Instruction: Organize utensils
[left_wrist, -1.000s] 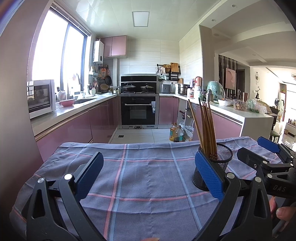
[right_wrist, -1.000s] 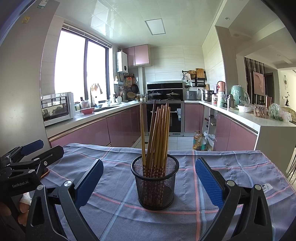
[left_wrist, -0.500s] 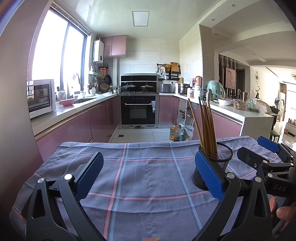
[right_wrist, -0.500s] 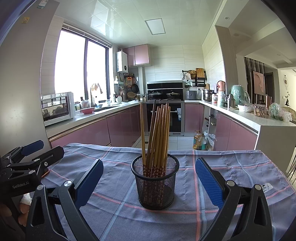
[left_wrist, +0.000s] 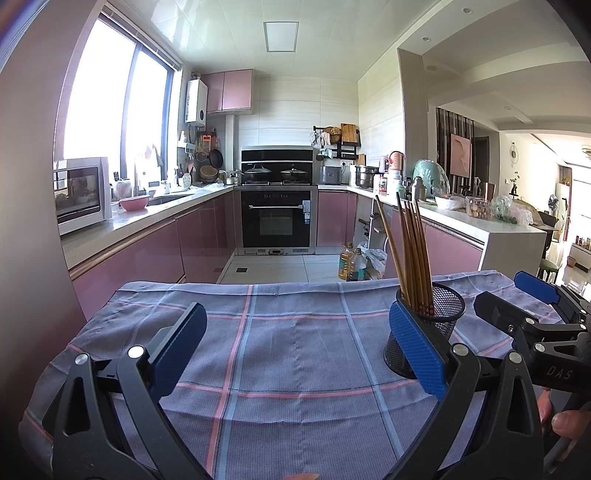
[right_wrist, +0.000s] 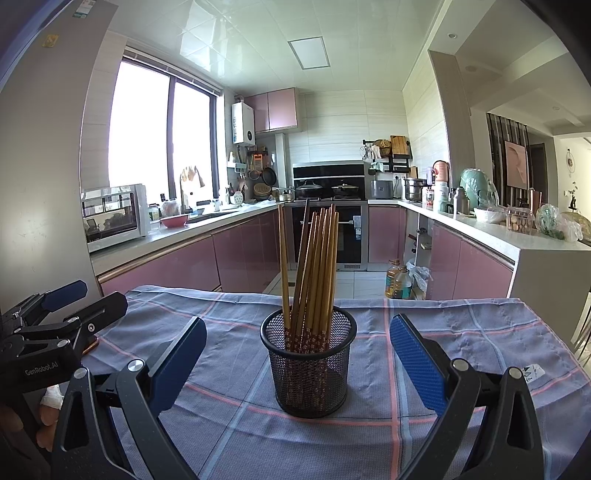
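Observation:
A black mesh cup stands on the checked blue cloth, holding several brown chopsticks upright. My right gripper is open, its blue pads on either side of the cup and slightly nearer than it, not touching. In the left wrist view the same mesh cup with its chopsticks sits behind the right pad. The left gripper is open over bare cloth, with nothing between its fingers. Each gripper shows at the edge of the other's view.
The cloth covers a table whose far edge drops to the kitchen floor. Pink cabinets, an oven and a white counter lie beyond. A person's fingers hold the right gripper's handle.

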